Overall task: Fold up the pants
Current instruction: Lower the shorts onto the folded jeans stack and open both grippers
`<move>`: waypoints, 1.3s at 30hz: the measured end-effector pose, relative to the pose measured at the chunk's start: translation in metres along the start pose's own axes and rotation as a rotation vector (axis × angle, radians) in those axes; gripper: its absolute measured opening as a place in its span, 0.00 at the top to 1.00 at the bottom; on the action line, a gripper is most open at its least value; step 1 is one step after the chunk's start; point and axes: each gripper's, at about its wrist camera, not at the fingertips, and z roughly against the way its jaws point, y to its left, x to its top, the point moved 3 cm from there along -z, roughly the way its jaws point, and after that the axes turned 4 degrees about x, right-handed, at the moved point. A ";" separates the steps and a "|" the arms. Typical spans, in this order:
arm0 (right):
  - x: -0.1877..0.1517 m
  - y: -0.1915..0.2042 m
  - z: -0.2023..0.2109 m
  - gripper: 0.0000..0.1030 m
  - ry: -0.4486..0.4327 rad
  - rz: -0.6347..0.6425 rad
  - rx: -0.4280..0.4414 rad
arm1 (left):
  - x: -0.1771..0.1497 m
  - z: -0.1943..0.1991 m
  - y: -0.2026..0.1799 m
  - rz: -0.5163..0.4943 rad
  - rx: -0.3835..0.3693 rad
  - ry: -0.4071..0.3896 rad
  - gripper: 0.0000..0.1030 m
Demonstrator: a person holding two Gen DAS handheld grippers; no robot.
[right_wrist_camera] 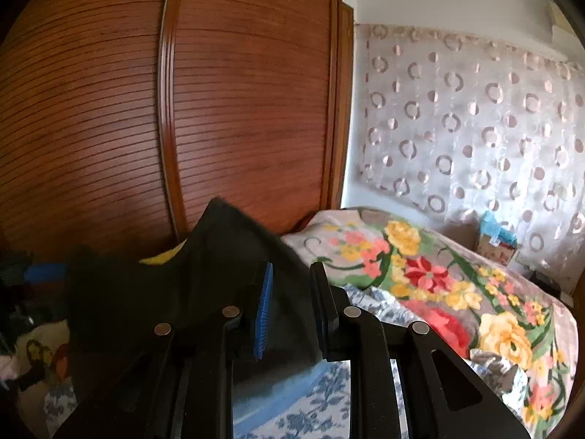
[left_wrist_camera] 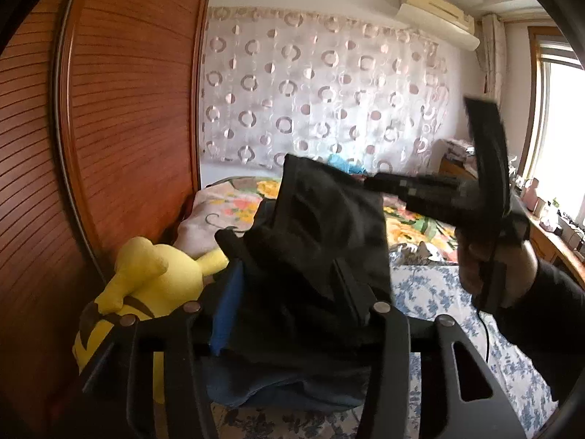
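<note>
Black pants (left_wrist_camera: 321,219) hang bunched over the bed, lifted between both grippers. My left gripper (left_wrist_camera: 285,252) is open, and the black cloth sits loosely between its blue-padded left finger (left_wrist_camera: 228,292) and its black right finger. In the left wrist view my right gripper (left_wrist_camera: 369,183), held by a person's hand (left_wrist_camera: 486,267), reaches the pants' upper right corner, blurred. In its own view my right gripper (right_wrist_camera: 292,267) stands slightly open. The pants (right_wrist_camera: 219,248) lie between and beyond its pads, with a gap showing. A dark blue cloth pile (left_wrist_camera: 278,384) lies beneath.
A yellow plush toy (left_wrist_camera: 146,281) lies at the left against the slatted wooden wardrobe (left_wrist_camera: 128,109). A floral blanket (right_wrist_camera: 438,285) is heaped at the back of the bed, and a blue-and-white patterned sheet (left_wrist_camera: 438,292) covers the front. A cluttered windowsill (left_wrist_camera: 548,212) runs along the right.
</note>
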 end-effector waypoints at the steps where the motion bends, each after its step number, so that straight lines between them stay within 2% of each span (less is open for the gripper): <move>1: -0.002 0.000 0.000 0.79 0.009 0.002 0.003 | 0.001 0.001 -0.002 -0.005 0.002 -0.001 0.50; 7: 0.001 -0.006 -0.009 0.79 0.046 -0.005 0.013 | 0.004 0.000 -0.008 -0.025 0.015 -0.018 0.47; 14: 0.006 -0.016 -0.021 0.79 0.072 -0.043 -0.011 | -0.026 -0.034 -0.001 -0.035 0.060 0.109 0.47; 21: 0.003 -0.023 -0.026 0.79 0.094 -0.115 -0.033 | -0.033 -0.033 0.003 -0.009 0.063 0.126 0.46; 35: 0.007 0.040 0.067 0.79 0.011 -0.144 -0.020 | -0.028 0.027 -0.013 -0.037 0.066 0.062 0.46; 39: -0.001 0.055 0.098 0.79 0.000 -0.154 -0.052 | -0.029 0.047 -0.023 -0.055 0.052 0.040 0.46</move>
